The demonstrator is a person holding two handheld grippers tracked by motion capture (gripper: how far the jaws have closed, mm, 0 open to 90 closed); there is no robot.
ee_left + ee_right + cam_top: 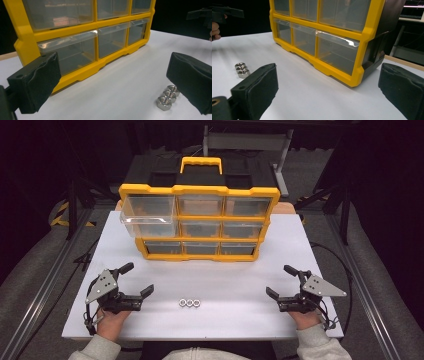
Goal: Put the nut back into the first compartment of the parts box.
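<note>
A yellow and black drawer cabinet (200,222) with clear drawers stands at the back of the white table (225,280). Its top-left drawer (148,214) is pulled out. Three metal nuts (189,303) lie in a row near the front edge, also seen in the left gripper view as nuts (167,99) and in the right gripper view as nuts (241,70). My left gripper (137,279) rests open at the front left, to the left of the nuts. At the front right my right gripper (280,281) is open too. Neither holds anything.
The cabinet has a yellow carry handle (201,164) on top. A grey stand (247,142) stands behind the table. Dark rails and cables run along both sides of the table.
</note>
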